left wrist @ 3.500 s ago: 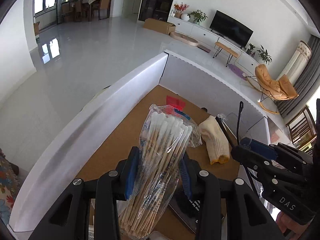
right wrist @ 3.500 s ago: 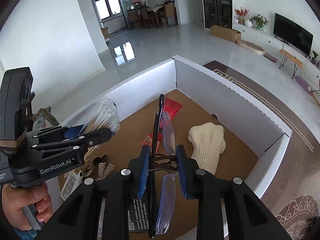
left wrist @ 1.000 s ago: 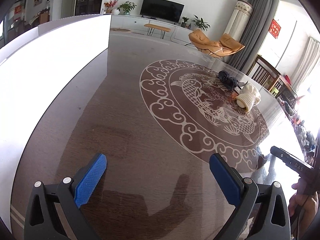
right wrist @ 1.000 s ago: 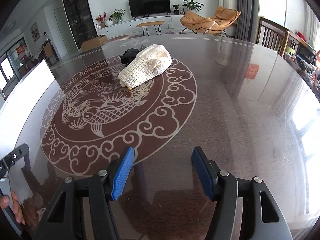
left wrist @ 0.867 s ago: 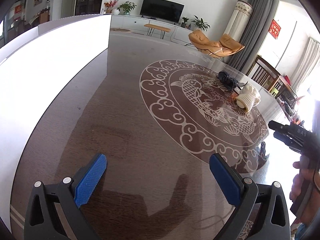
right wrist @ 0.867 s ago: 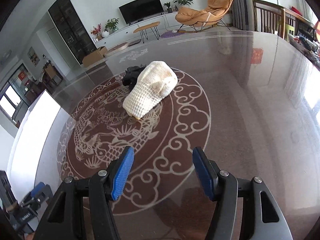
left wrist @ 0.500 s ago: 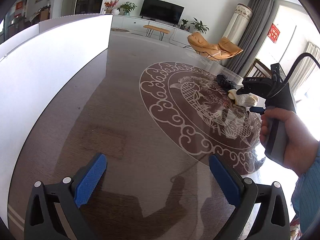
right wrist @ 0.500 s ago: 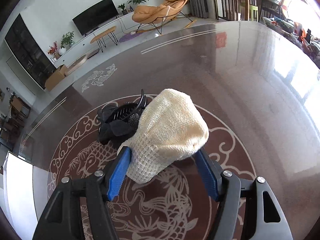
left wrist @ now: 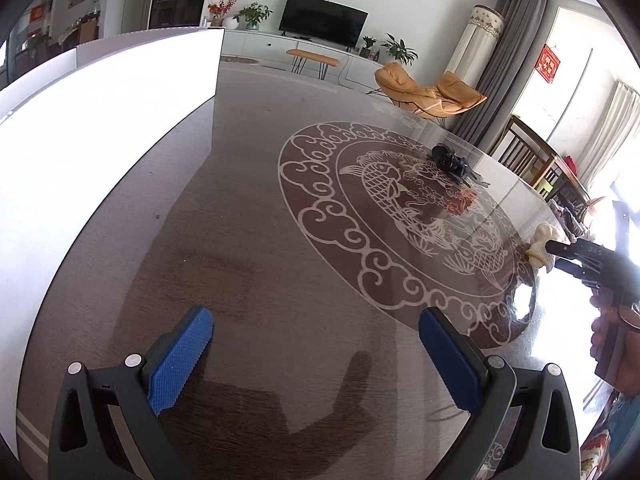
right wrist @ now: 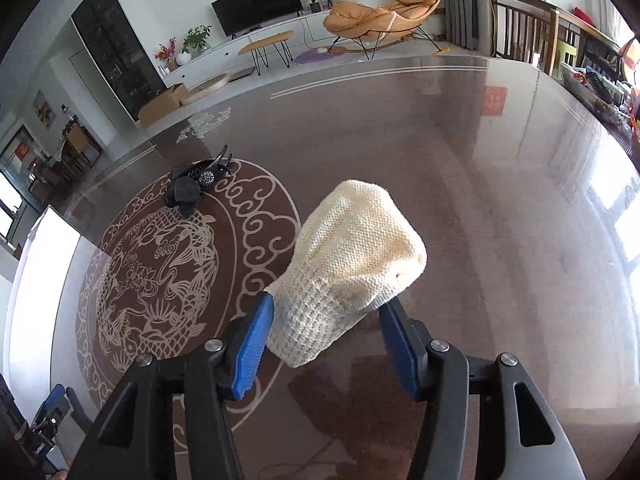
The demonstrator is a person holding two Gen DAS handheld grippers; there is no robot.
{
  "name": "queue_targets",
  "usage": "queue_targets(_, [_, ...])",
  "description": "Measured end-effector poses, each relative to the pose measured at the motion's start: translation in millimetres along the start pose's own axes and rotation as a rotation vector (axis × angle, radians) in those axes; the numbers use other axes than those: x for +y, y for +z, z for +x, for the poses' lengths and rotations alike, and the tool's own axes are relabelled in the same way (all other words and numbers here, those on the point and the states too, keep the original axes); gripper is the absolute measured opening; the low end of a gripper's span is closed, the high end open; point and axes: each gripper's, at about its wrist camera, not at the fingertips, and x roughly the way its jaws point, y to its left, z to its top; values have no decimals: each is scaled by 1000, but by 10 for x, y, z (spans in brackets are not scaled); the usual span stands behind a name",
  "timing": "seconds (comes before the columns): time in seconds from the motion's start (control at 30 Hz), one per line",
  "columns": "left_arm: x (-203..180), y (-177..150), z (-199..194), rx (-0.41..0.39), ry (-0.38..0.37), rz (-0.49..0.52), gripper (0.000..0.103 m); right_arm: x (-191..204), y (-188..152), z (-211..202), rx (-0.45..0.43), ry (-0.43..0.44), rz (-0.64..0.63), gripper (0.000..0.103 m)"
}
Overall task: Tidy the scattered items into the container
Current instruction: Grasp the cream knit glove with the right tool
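Television (left wrist: 322, 20) and orange lounge chair (left wrist: 430, 90) (behind table).

cream knit glove (right wrist: 352, 264) btwn right gripper (right wrist: 326, 340) fingers (right wrist: 252, 340), black hair clip (right wrist: 192, 188) beyond on table (right wrist: 500, 200)

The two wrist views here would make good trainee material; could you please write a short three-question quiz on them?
1. True or false: the right gripper is shut on the cream knitted glove.
2. What is between the left gripper fingers? A) glove B) nothing C) hair clip
3. Which dark item lies on the table, on the round pattern's edge?

Key
1. True.
2. B.
3. The black hair clip.
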Motion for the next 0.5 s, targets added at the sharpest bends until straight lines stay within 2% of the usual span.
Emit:
queue_targets(0.07, [0, -1, 3, 2, 3, 3, 103, -127, 25, -131, -58, 9, 52, 70])
queue_targets(0.13, [2, -1, 3, 0, -1, 0, 103, -180, 106, -106, -80, 2, 109, 71])
queue_targets(0.23, [27, -1, -6, -7, -17, -12, 103, -121, 211, 146, -43, -97, 132, 71])
queue_targets(0.33, [43, -1, -12, -11, -28, -20, 103, -9, 190, 397, 11, -229, 17, 72])
queue_targets(0.43, [-22, 27, 25, 13, 10, 1, 103, 45, 48, 377, -9, -243, -126, 67])
queue_targets(0.47, [-76, 72, 70, 37, 4, 15, 103, 44, -3, 339, -25, -239, -170, 58])
queue_targets(0.5, [-152, 154, 131, 63, -45, 36, 103, 29, -53, 304, -39, -231, -204, 55])
